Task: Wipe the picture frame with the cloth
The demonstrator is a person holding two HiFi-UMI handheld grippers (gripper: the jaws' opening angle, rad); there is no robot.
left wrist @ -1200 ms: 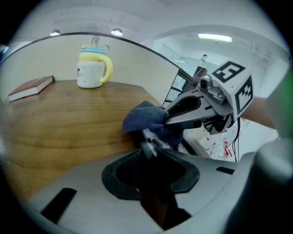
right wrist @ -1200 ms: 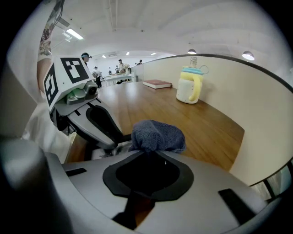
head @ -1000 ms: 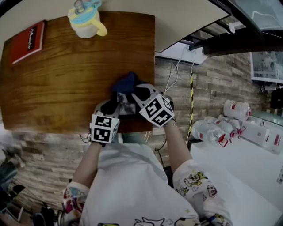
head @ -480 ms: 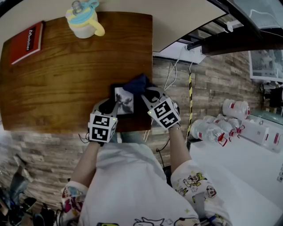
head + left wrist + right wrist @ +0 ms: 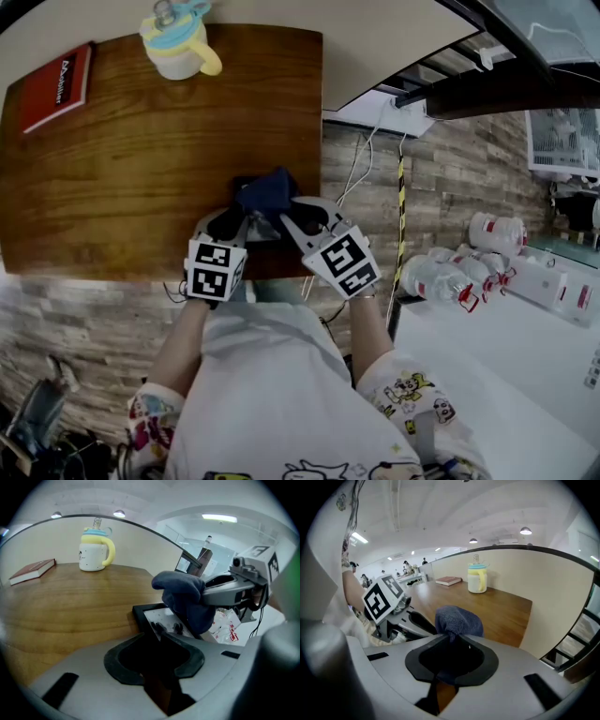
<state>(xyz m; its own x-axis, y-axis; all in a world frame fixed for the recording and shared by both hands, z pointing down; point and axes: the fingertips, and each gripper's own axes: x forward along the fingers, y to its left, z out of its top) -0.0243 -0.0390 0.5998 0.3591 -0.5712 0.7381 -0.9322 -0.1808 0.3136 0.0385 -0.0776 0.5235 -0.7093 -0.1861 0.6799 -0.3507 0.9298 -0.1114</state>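
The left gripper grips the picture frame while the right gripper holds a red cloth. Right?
No: the cloth is dark blue, not red, as the right gripper view shows. The left gripper does grip the picture frame; the right gripper holds the cloth.

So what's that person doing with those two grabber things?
A person is cleaning a picture at the near corner of the wooden table. The left gripper grips a black picture frame by its edge. The right gripper pinches a bunched dark blue cloth and holds it over the front of the picture, about touching it. A cup with a yellow handle and a red book sit at the far side of the table.
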